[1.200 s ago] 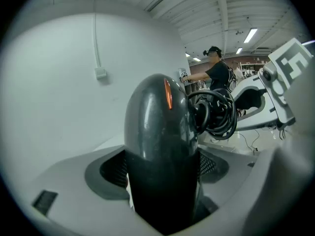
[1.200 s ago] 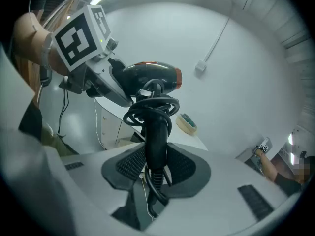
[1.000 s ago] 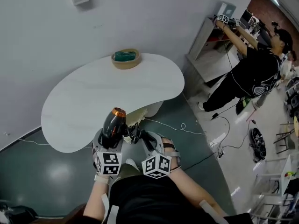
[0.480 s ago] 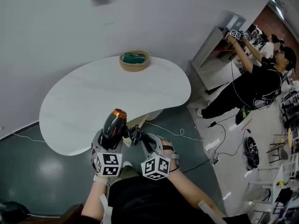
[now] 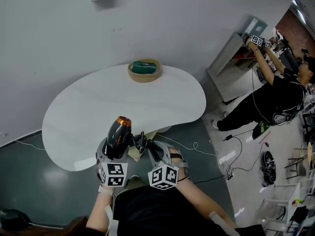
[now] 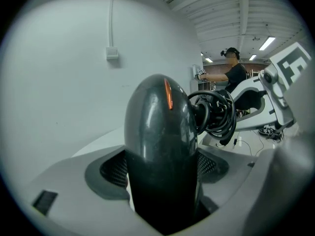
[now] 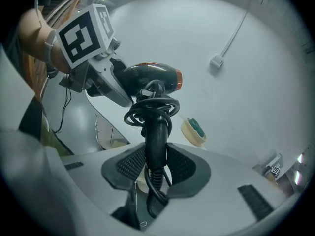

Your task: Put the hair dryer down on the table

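The white counter [image 5: 123,102] lay ahead and below. The left gripper [image 5: 114,150] was clamped on the body of the hair dryer [image 5: 119,133], held above the counter's near edge with its barrel pointing forward. The right gripper [image 5: 150,150] pinched the handle [image 7: 156,132].

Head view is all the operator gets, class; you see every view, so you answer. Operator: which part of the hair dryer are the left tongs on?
Observer: The left tongs are clamped across the fat dark barrel of the hair dryer.
Operator: And the right tongs?
Observer: The right tongs grip the handle, squeezing it from both sides.
Operator: Where is the cord?
Observer: The cord is coiled round the handle just beyond the right tongs, with a loop hanging below them.
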`<move>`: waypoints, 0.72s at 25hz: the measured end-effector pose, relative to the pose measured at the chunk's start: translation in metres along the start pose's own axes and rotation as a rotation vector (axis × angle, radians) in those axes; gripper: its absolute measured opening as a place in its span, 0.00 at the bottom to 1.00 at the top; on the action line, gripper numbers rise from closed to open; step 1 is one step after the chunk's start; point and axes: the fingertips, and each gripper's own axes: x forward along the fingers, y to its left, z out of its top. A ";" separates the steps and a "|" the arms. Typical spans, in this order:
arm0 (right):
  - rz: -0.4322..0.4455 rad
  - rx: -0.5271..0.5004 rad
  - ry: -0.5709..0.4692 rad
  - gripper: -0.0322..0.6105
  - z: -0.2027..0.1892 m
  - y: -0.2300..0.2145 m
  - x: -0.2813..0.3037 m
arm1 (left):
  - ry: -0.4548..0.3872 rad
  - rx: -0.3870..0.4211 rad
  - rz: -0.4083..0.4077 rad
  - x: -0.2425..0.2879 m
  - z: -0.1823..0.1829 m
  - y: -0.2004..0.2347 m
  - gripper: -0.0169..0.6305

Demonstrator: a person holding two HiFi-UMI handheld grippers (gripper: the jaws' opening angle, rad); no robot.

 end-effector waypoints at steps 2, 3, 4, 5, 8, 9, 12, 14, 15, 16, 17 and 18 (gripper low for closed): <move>0.025 -0.012 -0.015 0.27 -0.003 -0.016 0.013 | 0.008 -0.013 0.027 0.014 0.008 0.002 0.60; 0.040 -0.017 -0.022 0.27 -0.004 -0.025 0.020 | 0.012 -0.020 0.042 0.021 0.013 0.002 0.60; 0.055 -0.023 -0.028 0.27 -0.006 -0.034 0.026 | 0.016 -0.027 0.057 0.028 0.019 0.003 0.60; 0.069 -0.030 -0.033 0.27 -0.007 -0.042 0.032 | 0.022 -0.036 0.071 0.035 0.023 0.003 0.60; 0.106 -0.054 -0.058 0.27 -0.010 -0.067 0.048 | 0.043 -0.063 0.107 0.054 0.036 0.004 0.60; 0.118 -0.061 -0.067 0.27 -0.010 -0.074 0.053 | 0.051 -0.073 0.119 0.059 0.040 0.004 0.60; 0.153 -0.084 -0.093 0.27 -0.012 -0.096 0.069 | 0.075 -0.100 0.162 0.075 0.052 0.006 0.60; 0.181 -0.101 -0.113 0.27 -0.014 -0.109 0.079 | 0.092 -0.119 0.193 0.085 0.058 0.005 0.60; 0.196 -0.110 -0.122 0.27 -0.016 -0.115 0.083 | 0.102 -0.131 0.207 0.090 0.060 0.004 0.60; 0.211 -0.119 -0.130 0.27 -0.019 -0.121 0.087 | 0.112 -0.144 0.221 0.095 0.063 0.002 0.60; 0.226 -0.129 -0.138 0.27 -0.022 -0.126 0.090 | 0.122 -0.157 0.234 0.099 0.065 -0.001 0.60; 0.241 -0.140 -0.145 0.27 -0.025 -0.131 0.093 | 0.130 -0.170 0.247 0.102 0.066 -0.004 0.60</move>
